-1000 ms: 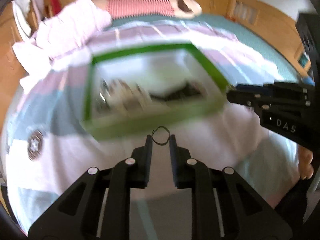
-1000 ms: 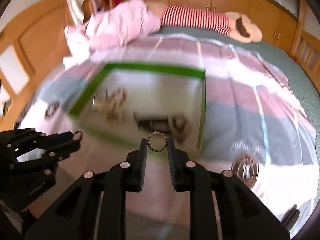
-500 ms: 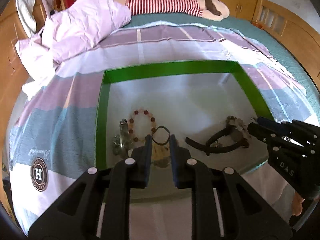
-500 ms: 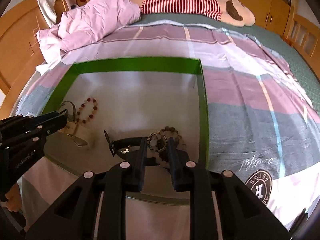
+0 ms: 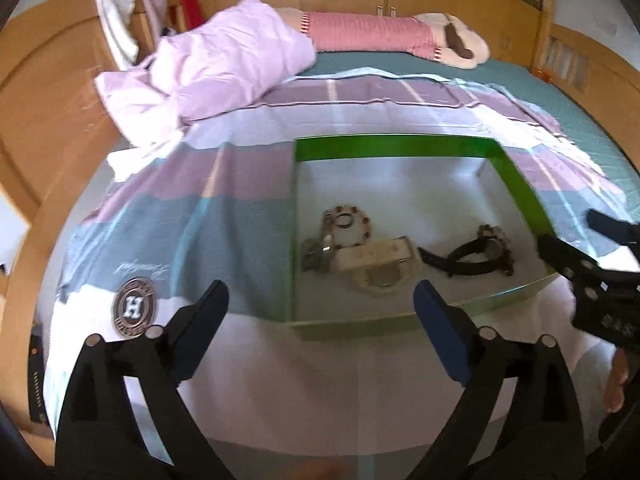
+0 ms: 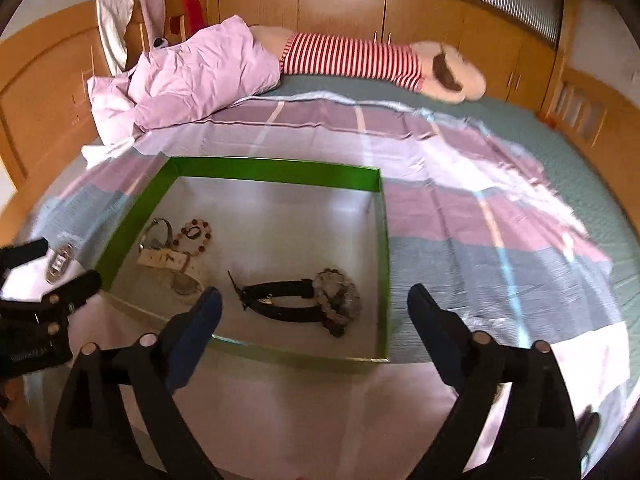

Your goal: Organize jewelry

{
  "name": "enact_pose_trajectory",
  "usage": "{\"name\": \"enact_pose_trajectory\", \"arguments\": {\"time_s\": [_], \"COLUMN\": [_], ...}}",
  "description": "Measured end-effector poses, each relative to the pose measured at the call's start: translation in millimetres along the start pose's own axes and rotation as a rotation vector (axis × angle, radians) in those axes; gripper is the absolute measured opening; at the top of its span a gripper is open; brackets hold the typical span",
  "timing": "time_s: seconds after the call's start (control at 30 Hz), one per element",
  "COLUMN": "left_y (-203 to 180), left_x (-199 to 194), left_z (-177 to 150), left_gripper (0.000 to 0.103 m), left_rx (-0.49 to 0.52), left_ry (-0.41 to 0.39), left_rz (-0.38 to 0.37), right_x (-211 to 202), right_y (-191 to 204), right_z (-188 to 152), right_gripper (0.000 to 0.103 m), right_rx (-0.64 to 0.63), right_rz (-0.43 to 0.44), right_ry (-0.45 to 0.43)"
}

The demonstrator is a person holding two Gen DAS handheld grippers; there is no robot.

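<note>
On the bed: green box [image 6: 382,240] sits on the striped sheet [image 6: 500,240], all the jewelry inside.
Left claw [image 5: 320,300]: spread wide, empty, hovering at the box's near-left corner.
Right claw [image 6: 314,304]: spread wide, empty, over the near rim.
Jewelry: bead bracelet [image 5: 347,225] ringing a small dark ring [image 5: 343,221], cream-strap watch [image 5: 374,262], black watch [image 6: 280,300] touching a grey bead bracelet [image 6: 338,294].
Handling: probably light, slippery, floppy; take straps or bead strands, not watch faces.
Obstacles: box walls hinder low approaches; pieces overlap. Pink duvet [image 6: 200,76] and striped plush [image 6: 380,64] lie well apart.
</note>
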State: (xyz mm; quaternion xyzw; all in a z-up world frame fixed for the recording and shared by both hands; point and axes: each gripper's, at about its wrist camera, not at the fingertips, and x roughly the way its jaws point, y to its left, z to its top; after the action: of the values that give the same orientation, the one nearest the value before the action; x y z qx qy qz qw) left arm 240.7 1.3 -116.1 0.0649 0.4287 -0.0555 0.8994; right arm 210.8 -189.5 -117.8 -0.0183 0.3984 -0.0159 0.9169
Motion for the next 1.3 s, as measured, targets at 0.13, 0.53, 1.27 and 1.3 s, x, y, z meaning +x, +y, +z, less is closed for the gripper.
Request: {"name": "enact_pose_trajectory", "arguments": {"time_s": [0.13,0.53,1.27,1.3], "left_y": [-3,-3,-21,-21], "left_x": [0,10,19,18], "left_z": [2,2,-3,-3], "left_gripper": [0.097,0.098,0.098,0.098], "left_rx": [0.016,-0.014,0.029,0.029], "left_ry": [0.015,0.037,0.059,0.058], "left_rz": [-0.019,-0.035,-0.038,-0.039], "right_x": [-4,3,-1,-1], "right_y": [7,9,6,6], "right_z": [0,-5,-5,-5], "right_gripper": [0.098,0.098,0.098,0.098], "right_rx": [-0.017,0.029,0.022,0.022], "right_rz": [-0.039,-0.035,-0.038,-0.038], "right_ry": [-0.008,0.019,0.017,0.018]}}
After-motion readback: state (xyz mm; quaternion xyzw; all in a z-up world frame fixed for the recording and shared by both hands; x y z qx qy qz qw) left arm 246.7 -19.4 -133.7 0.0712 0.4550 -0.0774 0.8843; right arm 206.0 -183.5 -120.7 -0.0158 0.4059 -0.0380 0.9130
